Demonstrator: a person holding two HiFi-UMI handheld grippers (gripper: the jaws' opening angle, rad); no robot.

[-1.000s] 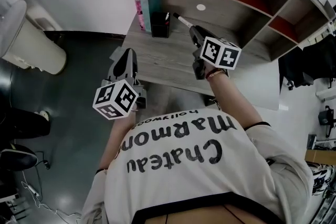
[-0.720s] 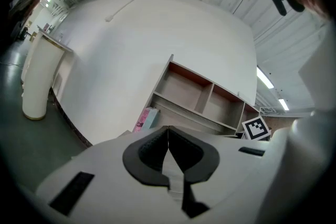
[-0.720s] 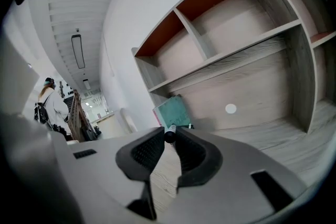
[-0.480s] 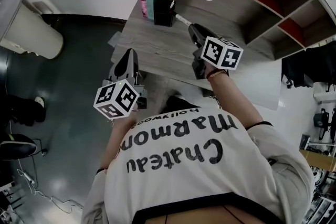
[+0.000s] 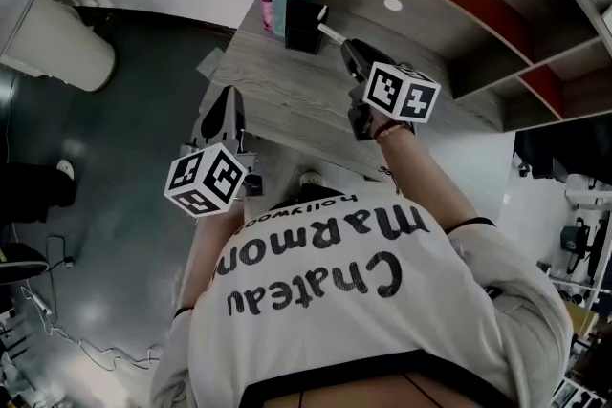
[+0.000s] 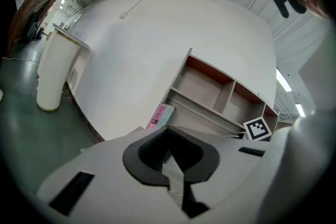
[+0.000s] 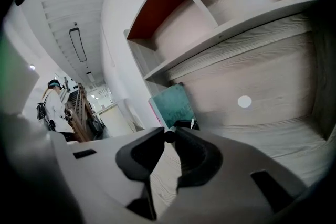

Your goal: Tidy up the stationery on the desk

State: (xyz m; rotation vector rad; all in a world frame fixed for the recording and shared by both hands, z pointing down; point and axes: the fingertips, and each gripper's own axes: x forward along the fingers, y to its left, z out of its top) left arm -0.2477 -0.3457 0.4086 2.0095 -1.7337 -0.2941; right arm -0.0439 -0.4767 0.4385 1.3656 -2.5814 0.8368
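Pen holder (image 5: pixel 304 26) stands near the desk's (image 5: pixel 287 100) back left corner; your left gripper (image 5: pixel 229 98), jaws together and empty, hangs at the front left edge. Your right gripper (image 5: pixel 351 53) clamps the pen (image 5: pixel 333 34), its long axis aimed at the holder, tip just short.

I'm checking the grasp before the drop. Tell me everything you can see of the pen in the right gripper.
The pen is slim, with a white barrel and a dark round end. The right gripper is shut on it at the jaw tips. It juts forward above the wooden desk, its far end at the black holder; whether inside, I cannot tell.
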